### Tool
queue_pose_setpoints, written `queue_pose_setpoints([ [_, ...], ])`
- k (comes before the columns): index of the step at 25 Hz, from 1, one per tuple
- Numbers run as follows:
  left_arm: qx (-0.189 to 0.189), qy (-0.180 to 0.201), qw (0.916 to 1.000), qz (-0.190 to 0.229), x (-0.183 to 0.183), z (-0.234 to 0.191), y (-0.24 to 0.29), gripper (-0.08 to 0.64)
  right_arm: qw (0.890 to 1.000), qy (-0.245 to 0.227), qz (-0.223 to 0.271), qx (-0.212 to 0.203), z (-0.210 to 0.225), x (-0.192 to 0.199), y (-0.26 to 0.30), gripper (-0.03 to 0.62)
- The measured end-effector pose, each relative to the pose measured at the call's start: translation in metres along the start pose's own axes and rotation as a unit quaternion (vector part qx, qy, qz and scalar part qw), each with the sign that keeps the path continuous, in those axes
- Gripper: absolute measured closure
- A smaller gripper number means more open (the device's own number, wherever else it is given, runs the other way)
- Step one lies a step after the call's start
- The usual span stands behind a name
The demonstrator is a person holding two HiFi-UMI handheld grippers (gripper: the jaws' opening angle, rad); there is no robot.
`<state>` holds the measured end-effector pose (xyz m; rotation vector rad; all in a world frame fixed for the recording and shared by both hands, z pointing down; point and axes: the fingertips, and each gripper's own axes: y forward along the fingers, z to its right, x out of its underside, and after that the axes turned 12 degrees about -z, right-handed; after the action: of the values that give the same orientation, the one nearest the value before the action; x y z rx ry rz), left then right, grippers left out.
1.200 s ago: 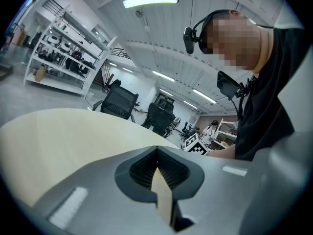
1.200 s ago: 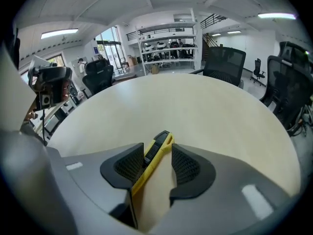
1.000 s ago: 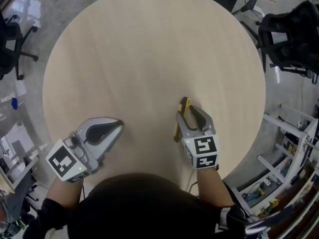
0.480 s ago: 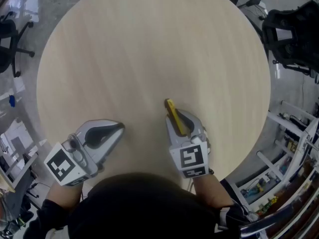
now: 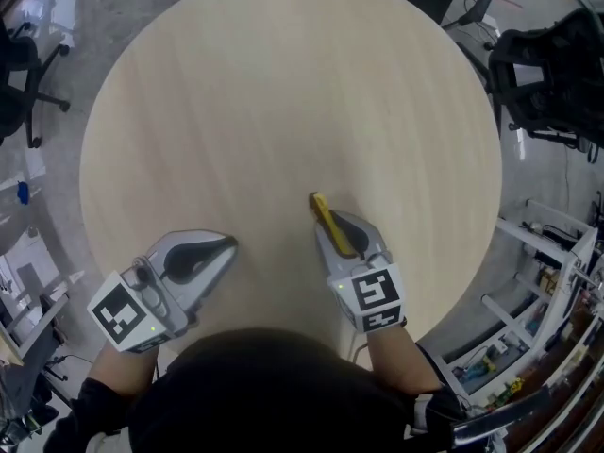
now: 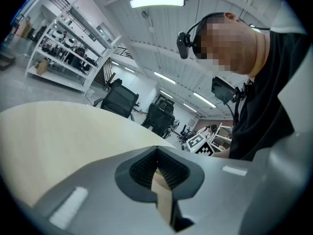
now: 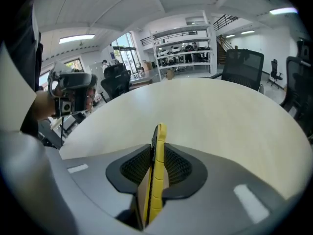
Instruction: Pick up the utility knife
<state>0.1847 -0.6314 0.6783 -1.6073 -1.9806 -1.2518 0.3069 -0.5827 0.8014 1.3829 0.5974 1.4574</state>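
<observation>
The utility knife (image 5: 322, 211) is yellow and black; it sticks out up and left from my right gripper (image 5: 338, 225), near the front of the round wooden table (image 5: 283, 92). In the right gripper view the knife (image 7: 159, 136) stands on edge between the ribbed pads (image 7: 178, 168), which press on both its sides. The right gripper (image 7: 155, 166) has just been closing, with the knife between its jaws. My left gripper (image 5: 225, 243) rests low at the table's front left with its jaws together and nothing in them; the left gripper view shows that gripper (image 6: 159, 173) the same way.
A black office chair (image 5: 547, 74) stands beyond the table's right edge and another chair (image 5: 19, 83) at the left. White metal shelving (image 5: 552, 253) runs along the lower right. The person's head and dark shirt (image 6: 264, 106) fill the right of the left gripper view.
The right gripper's jaws have closed onto the knife, which lay by its left jaw before. Gripper and knife have shifted left, and the knife now points up-left. The left gripper has stayed put.
</observation>
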Motion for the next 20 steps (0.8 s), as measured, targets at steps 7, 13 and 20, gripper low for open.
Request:
queue_pose_setpoints([
  [7, -0.001, 0.021, 0.9995, 0.024, -0.016, 0.031, -0.027, 0.563, 0.997, 0.039, 0.061, -0.004, 0.006, -0.02, -0.054, 0.495],
  [13, -0.004, 0.051, 0.9973, 0.052, -0.032, 0.062, -0.074, 0.563, 0.994, 0.04, 0.1, 0.011, -0.015, -0.042, -0.101, 0.495],
  [20, -0.01, 0.084, 0.992, 0.094, -0.053, 0.102, -0.132, 0.563, 0.987, 0.032, 0.152, 0.033, -0.038, -0.071, -0.163, 0.495],
])
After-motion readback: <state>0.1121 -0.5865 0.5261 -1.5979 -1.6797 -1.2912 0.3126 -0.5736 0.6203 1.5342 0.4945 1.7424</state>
